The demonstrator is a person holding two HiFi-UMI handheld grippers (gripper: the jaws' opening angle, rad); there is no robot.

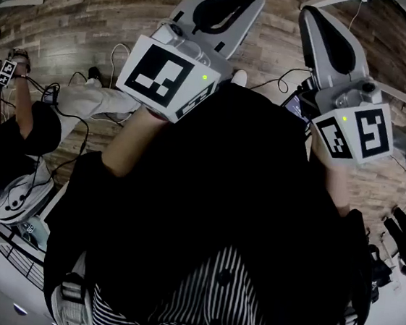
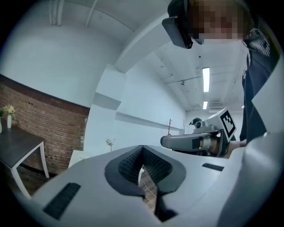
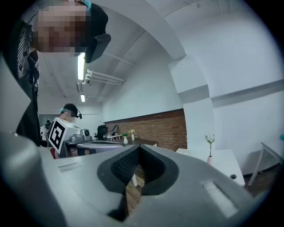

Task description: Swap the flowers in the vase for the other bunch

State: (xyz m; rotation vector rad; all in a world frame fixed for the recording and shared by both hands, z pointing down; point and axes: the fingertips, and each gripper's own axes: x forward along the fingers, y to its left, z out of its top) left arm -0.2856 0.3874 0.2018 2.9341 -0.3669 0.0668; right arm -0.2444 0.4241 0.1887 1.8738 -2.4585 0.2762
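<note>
Right gripper view, unlike head view, shows a vase [image 3: 210,159]; left gripper [image 2: 142,147] and right gripper [image 3: 140,147] fingers [image 3: 155,168] clenched.

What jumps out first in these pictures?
The left gripper and right gripper, grey, each bearing a black-and-white marker cube, fill the top of the head view, jaws shut and empty. In the right gripper view, a white flower stands in a pink vase on a white table.

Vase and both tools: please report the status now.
Left tool shut, empty. Right tool shut, empty. Vase with white flower far ahead on white table, untouched. Nothing seen in the way.
</note>
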